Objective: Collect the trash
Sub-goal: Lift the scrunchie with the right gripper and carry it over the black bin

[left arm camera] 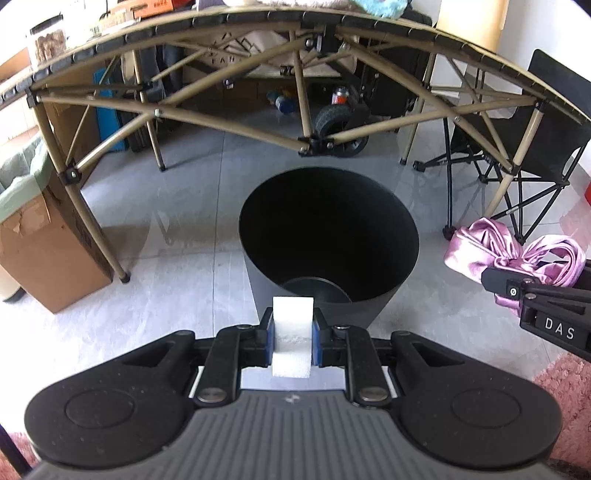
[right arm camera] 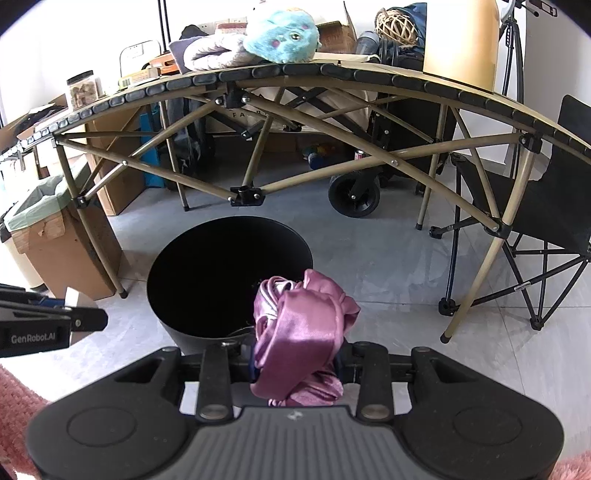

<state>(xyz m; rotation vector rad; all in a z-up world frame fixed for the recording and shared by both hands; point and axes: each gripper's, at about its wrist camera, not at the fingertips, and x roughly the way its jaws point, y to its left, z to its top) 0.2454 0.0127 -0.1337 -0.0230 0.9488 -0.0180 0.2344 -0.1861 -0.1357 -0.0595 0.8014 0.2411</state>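
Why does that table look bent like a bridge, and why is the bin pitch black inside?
In both wrist views the fisheye lens bows the straight folding table into an arch. The black bin swallows daylight in the right view; in the left view its floor shows faintly. The pink satin cloth shows bright sheen.

Grey tiled floor [left arm camera: 155, 206]; folding table [right arm camera: 369, 79]; camp chair [right arm camera: 546, 206].

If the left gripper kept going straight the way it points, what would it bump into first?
Probably the black bin: the left gripper, shut on a white foam block, points at its near rim and open mouth. Depth is unclear.
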